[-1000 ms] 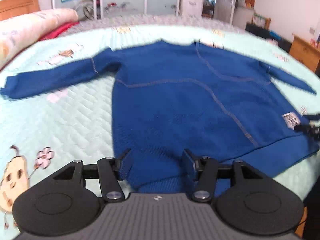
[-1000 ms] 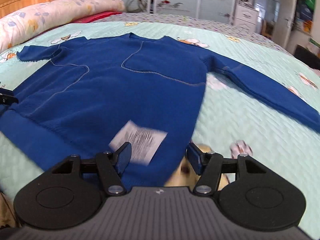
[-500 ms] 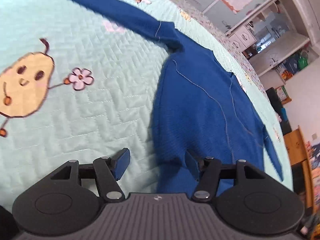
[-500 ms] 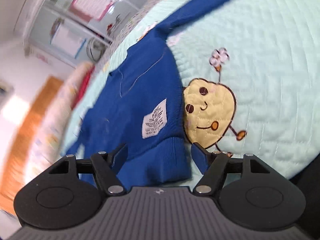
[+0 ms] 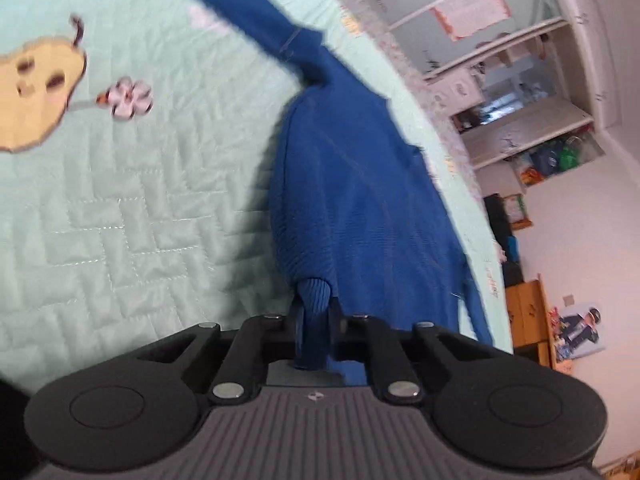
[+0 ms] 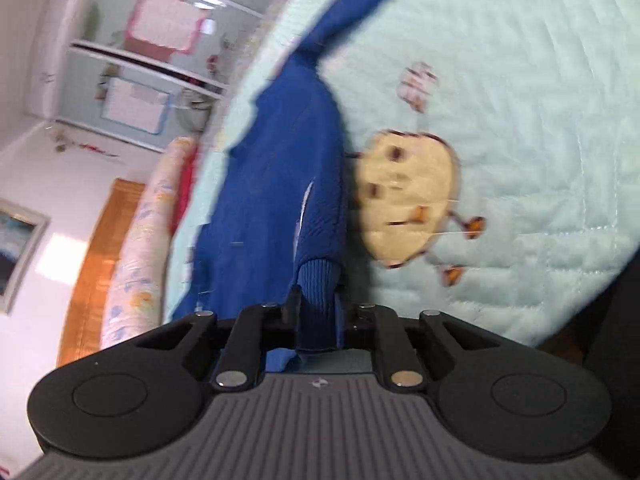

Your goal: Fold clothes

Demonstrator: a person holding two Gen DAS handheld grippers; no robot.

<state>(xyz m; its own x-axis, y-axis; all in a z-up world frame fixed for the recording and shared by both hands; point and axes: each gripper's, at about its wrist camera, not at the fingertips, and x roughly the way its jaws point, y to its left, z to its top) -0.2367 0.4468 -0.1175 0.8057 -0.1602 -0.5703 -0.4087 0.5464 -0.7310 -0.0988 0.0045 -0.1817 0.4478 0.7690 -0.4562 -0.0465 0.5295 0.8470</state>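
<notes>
Both wrist views are tilted and held close over the bed quilt (image 5: 120, 216), aimed along the blue sweater (image 5: 360, 208), which is shared from opposite hem corners.

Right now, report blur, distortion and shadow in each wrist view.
Left wrist: fisheye bends the shelves; sweater and quilt motion-smeared; dark shadow beside the sweater. Right wrist: cartoon and shelves blurred; the gripper looks sharper.
</notes>
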